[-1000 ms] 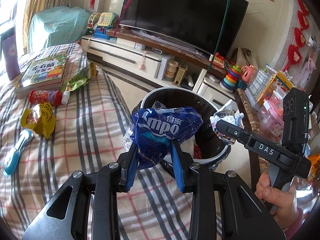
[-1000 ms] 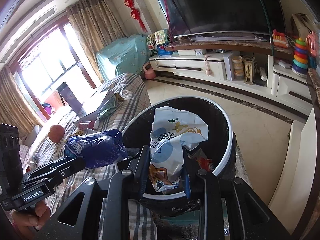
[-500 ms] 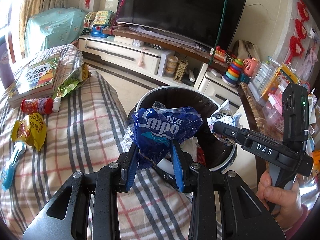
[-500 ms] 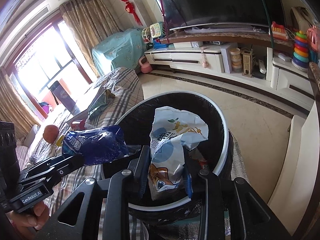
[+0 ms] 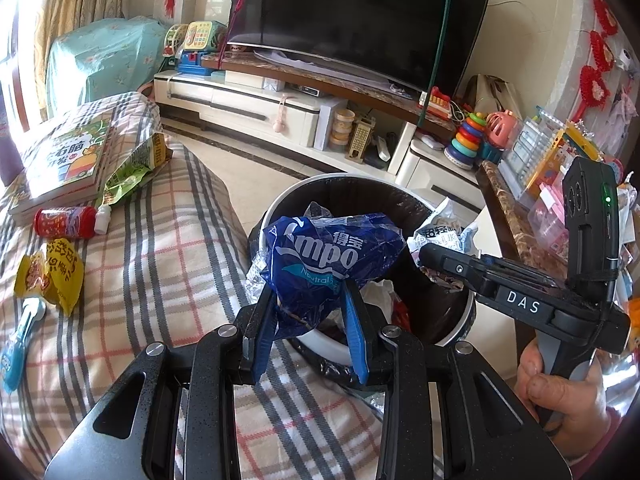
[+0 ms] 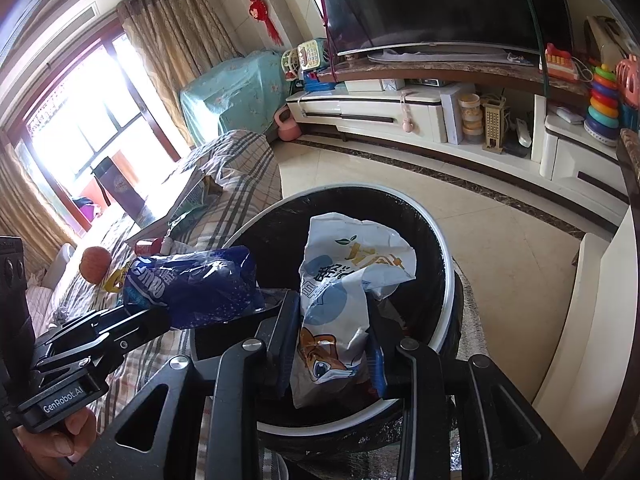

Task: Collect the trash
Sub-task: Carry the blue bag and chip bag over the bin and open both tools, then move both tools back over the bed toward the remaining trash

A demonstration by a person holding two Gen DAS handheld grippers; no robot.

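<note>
the left gripper (image 5: 308, 312) is clamped on a crumpled blue tissue wrapper (image 5: 332, 264); its blue pads (image 5: 266, 332) press the lower part of the wrapper from both sides, the jaws only a narrow way apart. the wrapper hangs over the near rim of the trash bin (image 5: 448, 320), just above the bin's edge beside the plaid-covered surface (image 5: 160, 272).

the right gripper (image 6: 332, 344) is closed on a white snack bag (image 6: 340, 300) with a cartoon fox printed on it. its jaws stand a little apart with the bag squeezed between them, and the bag sits upright over the open mouth of the trash bin (image 6: 446, 304), inside the ring of its white rim. some other rubbish lies at the bottom of the bin's black liner.

on the plaid surface, well away from the bin, lie a yellow wrapper (image 5: 60, 276), a red bottle (image 5: 66, 222), a green packet (image 5: 132, 172) and a book (image 5: 64, 160).
</note>
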